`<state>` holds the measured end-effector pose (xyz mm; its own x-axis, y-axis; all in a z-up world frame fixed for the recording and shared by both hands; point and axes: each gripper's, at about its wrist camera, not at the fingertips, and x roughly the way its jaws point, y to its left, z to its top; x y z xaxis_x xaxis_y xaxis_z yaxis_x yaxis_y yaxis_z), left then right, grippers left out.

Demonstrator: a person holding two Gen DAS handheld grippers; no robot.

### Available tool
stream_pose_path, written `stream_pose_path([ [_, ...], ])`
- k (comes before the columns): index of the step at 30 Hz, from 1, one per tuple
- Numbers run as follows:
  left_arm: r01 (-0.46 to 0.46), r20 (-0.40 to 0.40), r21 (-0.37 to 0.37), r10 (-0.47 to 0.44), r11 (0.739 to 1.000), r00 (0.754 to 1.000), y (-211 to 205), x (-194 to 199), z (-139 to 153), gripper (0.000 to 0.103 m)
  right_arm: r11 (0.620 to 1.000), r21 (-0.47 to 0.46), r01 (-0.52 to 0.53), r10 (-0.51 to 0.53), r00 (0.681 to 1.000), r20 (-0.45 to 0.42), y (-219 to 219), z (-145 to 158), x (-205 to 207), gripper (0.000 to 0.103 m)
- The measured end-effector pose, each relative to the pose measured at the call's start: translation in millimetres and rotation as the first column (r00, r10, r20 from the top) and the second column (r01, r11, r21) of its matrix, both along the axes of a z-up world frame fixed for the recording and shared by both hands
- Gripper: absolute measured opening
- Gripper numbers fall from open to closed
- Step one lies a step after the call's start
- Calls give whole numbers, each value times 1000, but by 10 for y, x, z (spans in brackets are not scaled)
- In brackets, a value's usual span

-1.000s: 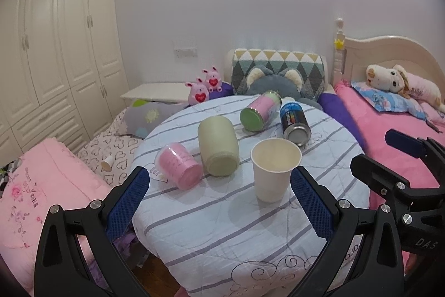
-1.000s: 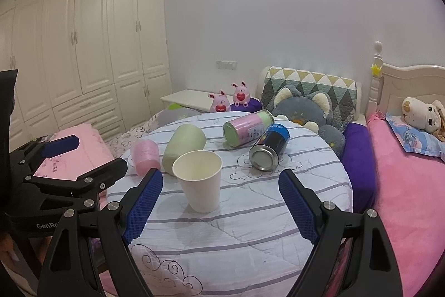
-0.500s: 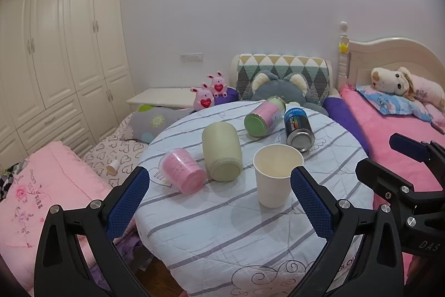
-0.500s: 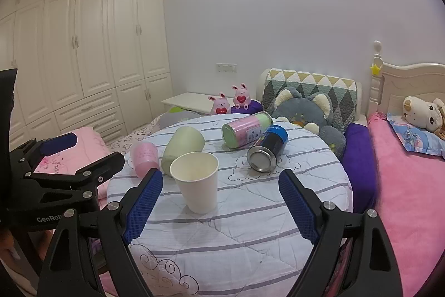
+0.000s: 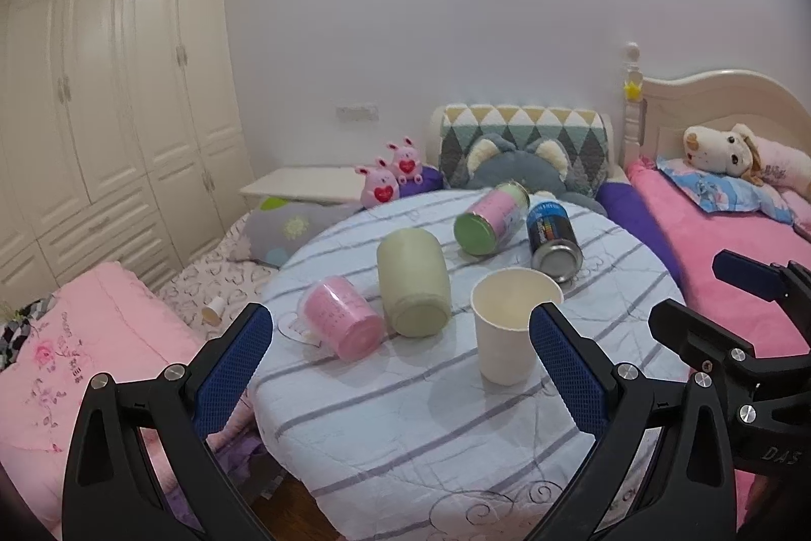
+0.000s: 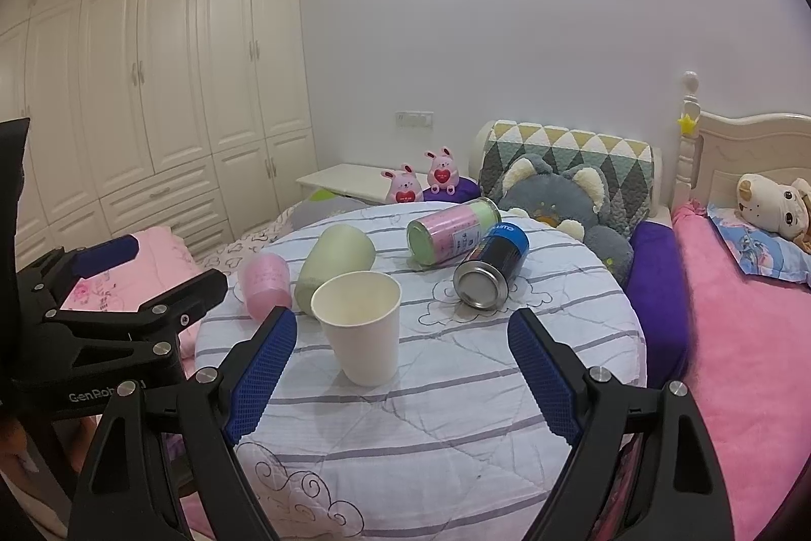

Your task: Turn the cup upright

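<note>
A white paper cup (image 5: 512,328) stands upright, mouth up, on the round table with a striped cloth (image 5: 431,429); it also shows in the right wrist view (image 6: 362,333). My left gripper (image 5: 400,368) is open and empty, held back from the table's near edge. My right gripper (image 6: 403,376) is open and empty, just in front of the cup. A pale green cup (image 5: 413,287) and a pink cup (image 5: 342,320) lie on their sides to the left of the paper cup.
A pink-and-green can (image 5: 489,219) and a blue can (image 5: 552,237) lie on their sides at the table's far side. A pink bed (image 5: 720,237) is on the right, a pink cushion (image 5: 86,348) on the left, plush toys and a wardrobe (image 5: 101,110) behind.
Both grippers have drawn back a little and tilted up, so the table sits lower in both views. The cups and cans have not moved.
</note>
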<state>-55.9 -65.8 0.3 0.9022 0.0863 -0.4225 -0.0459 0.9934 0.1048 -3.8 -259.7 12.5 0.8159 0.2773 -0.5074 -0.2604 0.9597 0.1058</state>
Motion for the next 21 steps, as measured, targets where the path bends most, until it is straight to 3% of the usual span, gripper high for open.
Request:
stream_pose_path([
  [21, 5, -40, -6, -5, 1000, 999, 24, 139, -42, 103, 1000, 1, -3, 3, 999, -34, -3, -84, 99, 87],
])
